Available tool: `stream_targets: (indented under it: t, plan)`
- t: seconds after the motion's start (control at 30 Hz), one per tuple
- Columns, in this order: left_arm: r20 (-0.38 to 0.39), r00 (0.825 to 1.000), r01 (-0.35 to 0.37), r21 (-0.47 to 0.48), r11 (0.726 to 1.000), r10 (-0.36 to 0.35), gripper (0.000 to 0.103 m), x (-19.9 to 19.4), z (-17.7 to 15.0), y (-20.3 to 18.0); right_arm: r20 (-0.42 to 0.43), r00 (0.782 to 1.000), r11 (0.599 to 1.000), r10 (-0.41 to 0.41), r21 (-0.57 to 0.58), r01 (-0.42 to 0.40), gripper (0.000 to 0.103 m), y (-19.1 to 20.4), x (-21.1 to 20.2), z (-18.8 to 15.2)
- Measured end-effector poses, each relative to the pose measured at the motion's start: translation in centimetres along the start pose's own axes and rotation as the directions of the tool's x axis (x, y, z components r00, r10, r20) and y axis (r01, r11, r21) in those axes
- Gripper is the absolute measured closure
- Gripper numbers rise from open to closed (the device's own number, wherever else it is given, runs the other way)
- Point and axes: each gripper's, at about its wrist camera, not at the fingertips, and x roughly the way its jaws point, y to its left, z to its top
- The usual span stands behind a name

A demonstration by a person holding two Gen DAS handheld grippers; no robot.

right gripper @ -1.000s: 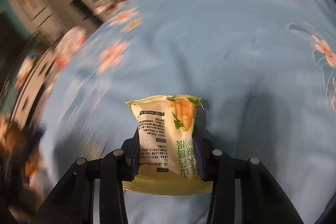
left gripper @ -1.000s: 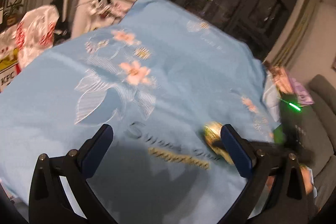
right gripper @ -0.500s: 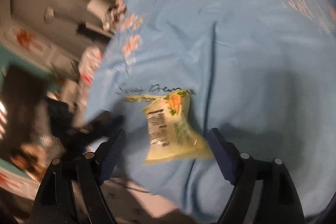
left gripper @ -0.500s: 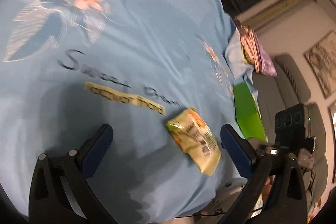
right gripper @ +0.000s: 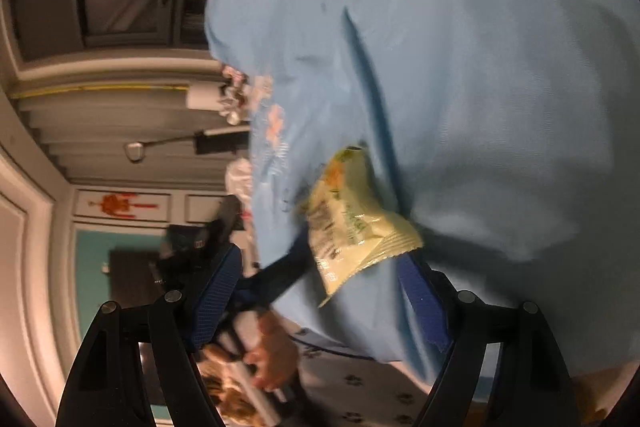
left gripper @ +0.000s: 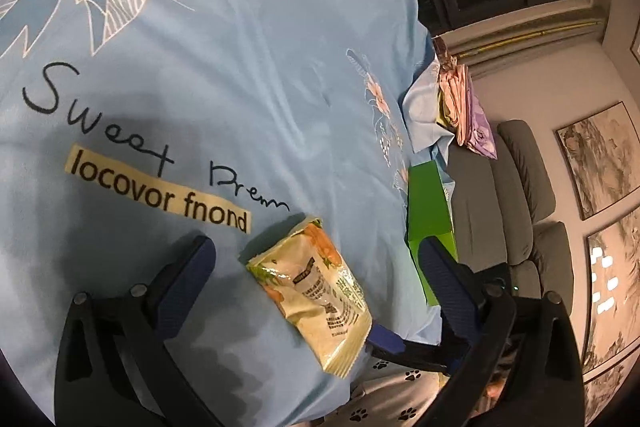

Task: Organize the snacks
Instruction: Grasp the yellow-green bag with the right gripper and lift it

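Note:
A pale yellow snack packet [left gripper: 316, 285] with orange and green print lies flat on the light blue flowered cloth [left gripper: 240, 67], near its front edge. My left gripper [left gripper: 316, 267] is open, its blue fingers [left gripper: 182, 275] standing either side of the packet without touching it. In the right wrist view the packet [right gripper: 352, 215] lies loose just ahead of my open, empty right gripper [right gripper: 320, 291]. One finger of the other gripper [right gripper: 280, 271] shows beside the packet there.
A green box [left gripper: 430, 215] stands at the cloth's right edge. Folded pink and purple cloths [left gripper: 464, 115] lie further back. A grey sofa [left gripper: 516, 187] is on the right. A paw-print fabric [left gripper: 384, 399] shows below the front edge.
My right gripper opened and let go of the snack packet, which now lies on the cloth. My left gripper swung right and down until the packet sat between its open fingers.

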Motion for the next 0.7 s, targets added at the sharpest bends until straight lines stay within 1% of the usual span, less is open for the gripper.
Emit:
stream_targets:
  t: [0.1, 0.13, 0.2, 0.27, 0.3, 0.37, 0.4, 0.47, 0.5, 0.53, 0.57, 0.63, 0.67, 0.7]
  plan:
    - [0.007, 1.000, 0.026, -0.016, 1.000, -0.026, 0.005, -0.1, 0.2, 0.1, -0.020, 1.000, 1.000, 0.018, -0.018, -0.018, 0.021, 0.7, 0.6, -0.9]
    - [0.000, 0.999, 0.039, -0.022, 0.999, -0.039, 0.007, 0.0, 0.3, 0.2, -0.027, 1.000, 1.000, 0.013, -0.027, -0.014, 0.021, 0.8, 0.9, -0.8]
    - [-0.015, 0.999, 0.047, -0.027, 0.999, -0.047, 0.009, 0.0, 0.4, 0.3, -0.011, 0.999, 0.999, -0.042, -0.007, 0.042, 0.021, 0.2, 1.5, -0.5]
    - [-0.018, 0.999, 0.040, -0.027, 0.999, -0.040, 0.013, -0.1, 0.4, 0.5, 0.001, 0.999, 0.999, -0.033, 0.027, 0.033, 0.021, -0.8, 1.6, 0.1]
    - [-0.014, 0.999, 0.039, -0.032, 0.999, -0.040, 0.014, -0.1, 0.4, 0.5, 0.010, 1.000, 0.999, -0.028, 0.035, 0.027, 0.025, -1.0, 1.6, 0.2]
    - [-0.020, 0.998, 0.066, -0.053, 0.996, -0.067, 0.017, 0.1, 0.5, 0.7, 0.028, 0.999, 0.999, -0.031, 0.012, 0.031, 0.026, -0.8, 1.5, 0.5]
    - [-0.026, 0.997, 0.076, -0.059, 0.995, -0.078, 0.020, 0.2, 0.5, 0.7, 0.037, 0.998, 0.999, -0.048, 0.000, 0.048, 0.027, -0.6, 1.6, 0.5]
    - [-0.053, 0.994, 0.093, -0.068, 0.993, -0.097, 0.036, 0.9, 0.5, 0.8, 0.052, 0.996, 0.997, -0.074, 0.003, 0.074, 0.030, -0.7, 1.4, 0.6]
    - [-0.066, 0.995, 0.066, -0.058, 0.996, -0.070, 0.041, 1.2, 0.4, 0.8, 0.061, 0.994, 0.996, -0.086, 0.002, 0.086, 0.034, -0.7, 1.3, 0.5]
    - [-0.073, 0.997, 0.034, -0.040, 0.999, -0.037, 0.051, 1.4, 0.3, 0.8, 0.068, 0.993, 0.995, -0.101, 0.000, 0.101, 0.038, -0.7, 1.2, 0.5]
    - [-0.073, 0.997, 0.023, -0.033, 0.999, -0.025, 0.057, 1.5, 0.2, 0.9, 0.071, 0.991, 0.994, -0.112, -0.001, 0.113, 0.041, -0.8, 1.0, 0.5]
    - [-0.055, 0.998, 0.032, -0.041, 0.999, -0.034, 0.059, 1.2, 0.1, 1.3, 0.070, 0.987, 0.989, -0.146, -0.004, 0.146, 0.055, -1.0, 1.1, 0.7]
    - [-0.052, 0.998, 0.040, -0.047, 0.998, -0.042, 0.059, 1.0, 0.1, 1.4, 0.074, 0.985, 0.988, -0.155, -0.002, 0.155, 0.057, -1.1, 1.1, 0.7]
    - [-0.056, 0.997, 0.048, -0.054, 0.997, -0.051, 0.059, 1.0, 0.2, 1.6, 0.078, 0.984, 0.987, -0.163, 0.003, 0.163, 0.063, -1.3, 1.1, 0.8]
